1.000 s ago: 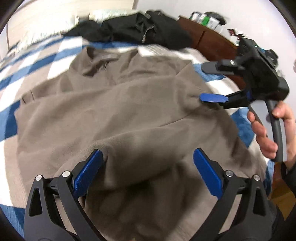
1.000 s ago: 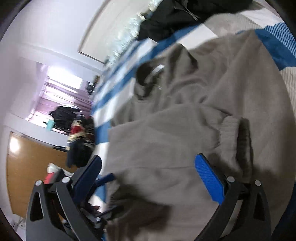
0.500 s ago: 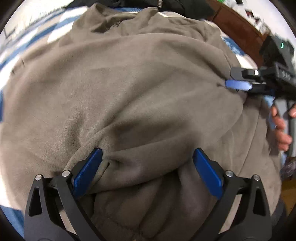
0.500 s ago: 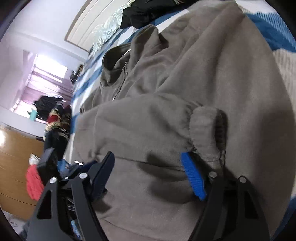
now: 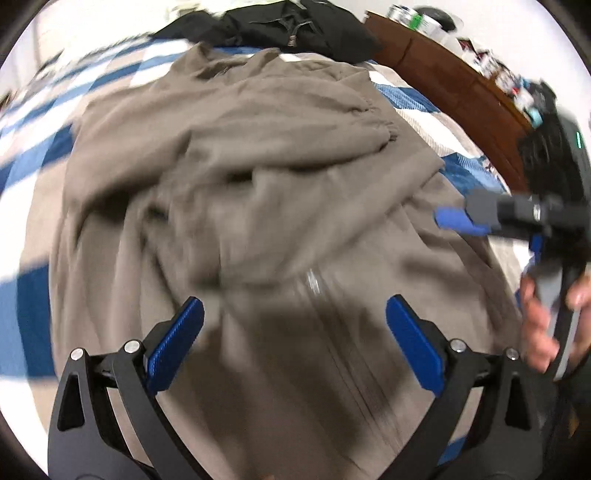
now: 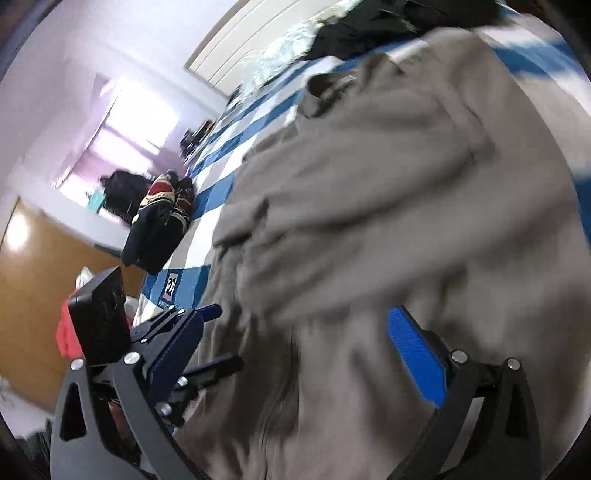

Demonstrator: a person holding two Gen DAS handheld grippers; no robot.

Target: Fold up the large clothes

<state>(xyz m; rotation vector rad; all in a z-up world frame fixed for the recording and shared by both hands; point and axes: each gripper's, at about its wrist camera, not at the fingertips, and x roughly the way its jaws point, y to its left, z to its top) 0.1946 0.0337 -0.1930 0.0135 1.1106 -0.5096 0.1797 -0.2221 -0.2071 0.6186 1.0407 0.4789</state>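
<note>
Lying on bed [image 5: 33, 306]: jacket [image 5: 280, 206], one sleeve already folded across chest. Hovering above: left gripper [image 5: 291, 343], right gripper [image 6: 295, 347], fingers released, grasping nothing. Remaining: other sleeve, body folds.

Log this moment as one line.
left gripper: open, empty | right gripper: open, empty | brown jacket: rumpled on checked bedspread, sleeve across front

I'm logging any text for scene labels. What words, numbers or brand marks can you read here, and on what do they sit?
"21": on a small white patch on the blue part of the bedspread, right wrist view.
Small print under that patch: too blurred to read.
Labels on the tins and boxes on the wooden headboard: too small and blurred to read.
The brown jacket: no legible text.
</note>
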